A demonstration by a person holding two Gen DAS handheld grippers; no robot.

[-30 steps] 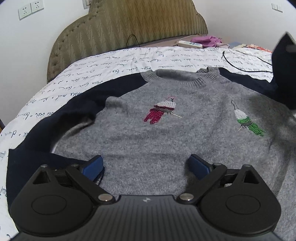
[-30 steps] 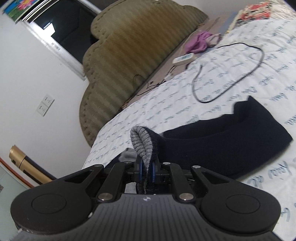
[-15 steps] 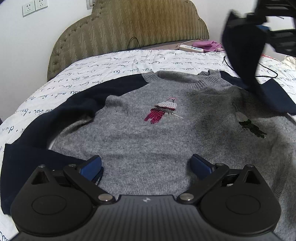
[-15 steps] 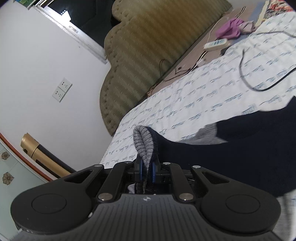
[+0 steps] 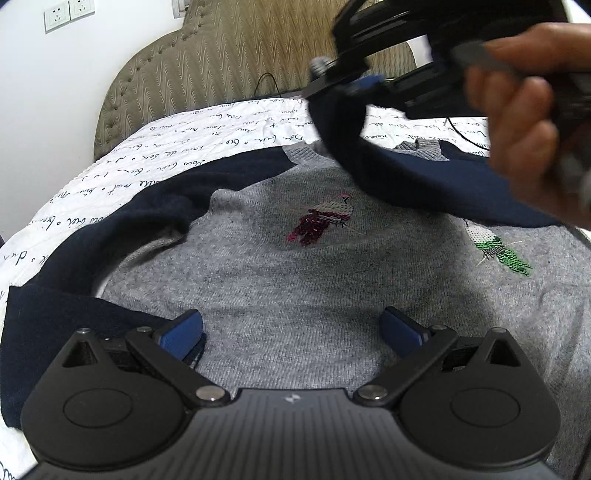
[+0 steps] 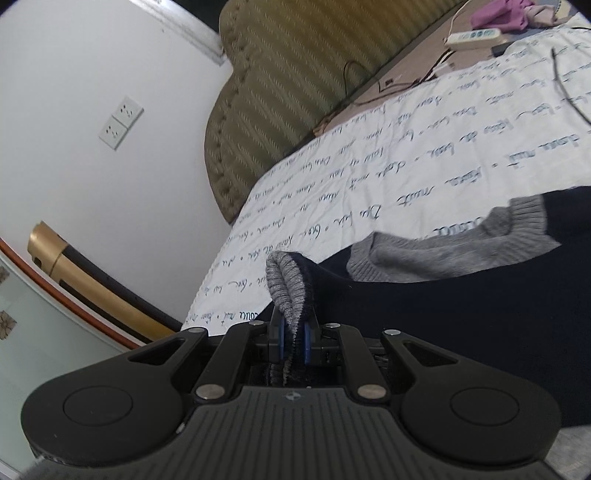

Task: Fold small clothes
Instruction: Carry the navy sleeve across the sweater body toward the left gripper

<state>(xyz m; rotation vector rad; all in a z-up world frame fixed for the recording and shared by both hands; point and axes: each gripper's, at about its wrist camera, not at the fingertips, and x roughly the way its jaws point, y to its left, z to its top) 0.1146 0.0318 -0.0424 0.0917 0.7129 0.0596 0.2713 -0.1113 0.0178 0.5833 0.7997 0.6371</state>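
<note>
A small grey sweater [image 5: 295, 291] with navy sleeves and two sequin birds lies face up on the bed. My left gripper [image 5: 291, 328] is open and empty, low over the sweater's lower middle. My right gripper [image 6: 292, 347] is shut on the grey ribbed cuff [image 6: 288, 284] of the right navy sleeve [image 5: 424, 184] and holds it up over the sweater's chest near the collar [image 6: 443, 254]. In the left wrist view the right gripper [image 5: 354, 88] and the hand holding it show at the top right. The left navy sleeve [image 5: 122, 229] lies spread out to the left.
The bed has a white sheet [image 5: 166, 155] printed with script and a padded olive headboard [image 5: 229, 62]. A black cable [image 6: 565, 88], a white power strip [image 6: 472, 37] and a purple cloth [image 6: 506, 14] lie near the headboard. Wall sockets [image 6: 120, 122] sit on the left wall.
My right gripper has carried the navy sleeve up off the bed and leftward across the sweater's chest. My left gripper has stayed open in place.
</note>
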